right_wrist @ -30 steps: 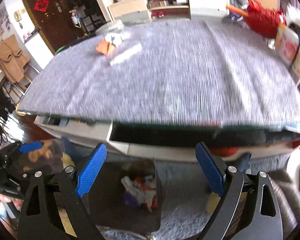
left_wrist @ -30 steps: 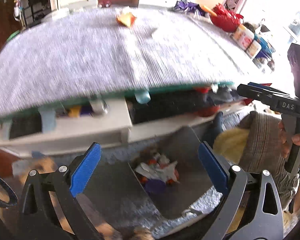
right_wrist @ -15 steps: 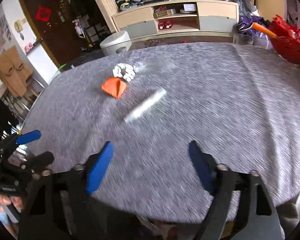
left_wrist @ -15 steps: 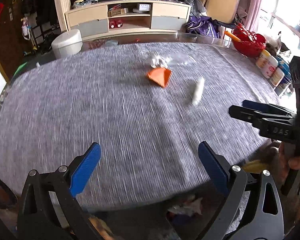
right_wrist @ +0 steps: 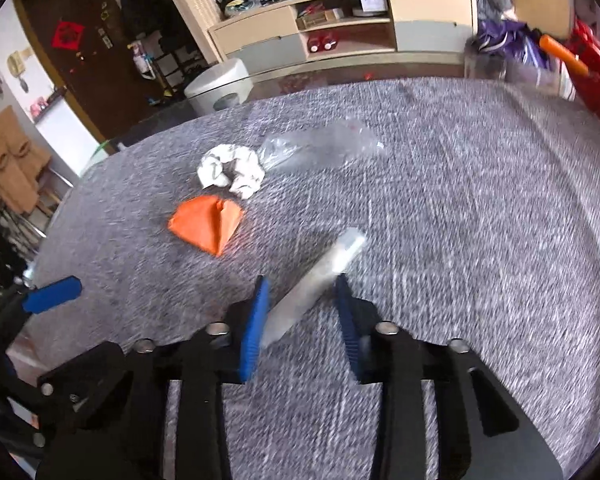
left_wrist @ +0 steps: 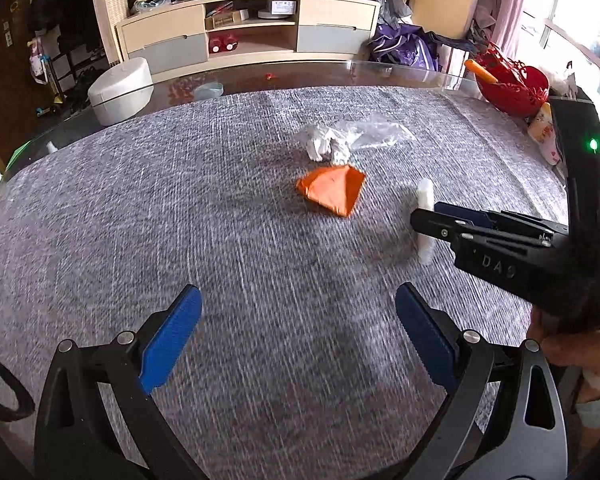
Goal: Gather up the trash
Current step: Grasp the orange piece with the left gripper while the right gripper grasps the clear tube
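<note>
On the grey cloth [left_wrist: 220, 220], a pale, long wrapper [right_wrist: 316, 284] lies between the blue pads of the right gripper [right_wrist: 300, 316], whose fingers bracket it partly closed (contact is blurred, so a grip cannot be told). Just beyond lie an orange paper [right_wrist: 206, 224], a crumpled white tissue [right_wrist: 232, 170] and clear plastic [right_wrist: 320, 142]. Nearer, the left gripper [left_wrist: 296, 340] hovers with fingers spread wide.

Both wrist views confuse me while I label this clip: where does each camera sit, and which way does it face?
Left wrist: on the left gripper, facing across the grey table mat; its open fingers, the right gripper and a hand show.
Right wrist: on the right gripper, fingers straddling the white stick.
Shared: orange paper, crumpled tissue.
</note>
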`<state>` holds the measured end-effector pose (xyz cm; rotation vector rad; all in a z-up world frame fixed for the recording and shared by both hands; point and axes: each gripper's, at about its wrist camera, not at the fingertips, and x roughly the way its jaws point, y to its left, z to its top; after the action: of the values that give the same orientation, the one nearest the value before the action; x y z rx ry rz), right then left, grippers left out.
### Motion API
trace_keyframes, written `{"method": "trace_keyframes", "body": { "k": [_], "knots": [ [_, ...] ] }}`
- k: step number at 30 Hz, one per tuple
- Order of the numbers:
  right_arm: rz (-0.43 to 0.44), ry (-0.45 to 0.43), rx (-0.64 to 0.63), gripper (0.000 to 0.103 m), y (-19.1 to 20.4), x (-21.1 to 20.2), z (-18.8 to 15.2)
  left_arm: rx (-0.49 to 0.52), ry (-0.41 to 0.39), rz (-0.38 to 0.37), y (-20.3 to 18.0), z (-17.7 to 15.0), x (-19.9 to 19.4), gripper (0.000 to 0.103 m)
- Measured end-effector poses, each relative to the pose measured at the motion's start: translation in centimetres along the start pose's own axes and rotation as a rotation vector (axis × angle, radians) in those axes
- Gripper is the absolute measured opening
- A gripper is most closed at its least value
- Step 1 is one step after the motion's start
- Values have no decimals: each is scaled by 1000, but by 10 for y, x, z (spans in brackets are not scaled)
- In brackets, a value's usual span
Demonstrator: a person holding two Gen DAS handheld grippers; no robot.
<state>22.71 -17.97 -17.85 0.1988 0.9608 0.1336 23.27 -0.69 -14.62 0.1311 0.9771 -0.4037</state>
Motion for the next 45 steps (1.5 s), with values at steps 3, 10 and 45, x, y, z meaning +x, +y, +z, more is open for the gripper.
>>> {"method": "trace_keyframes", "body": {
  "k": [3, 10, 45],
  "knots": [
    [-23, -6, -13, 14, -8, 2, 5, 7, -7, -10, -2, 11, 8, 92],
    [1, -20, 26, 14, -42, 3, 15, 27, -20, -41, -15, 42, 37, 89],
    [72, -24, -138, 14, -17, -115, -76, 92, -55, -109, -85, -71, -71, 38]
  ]
}}
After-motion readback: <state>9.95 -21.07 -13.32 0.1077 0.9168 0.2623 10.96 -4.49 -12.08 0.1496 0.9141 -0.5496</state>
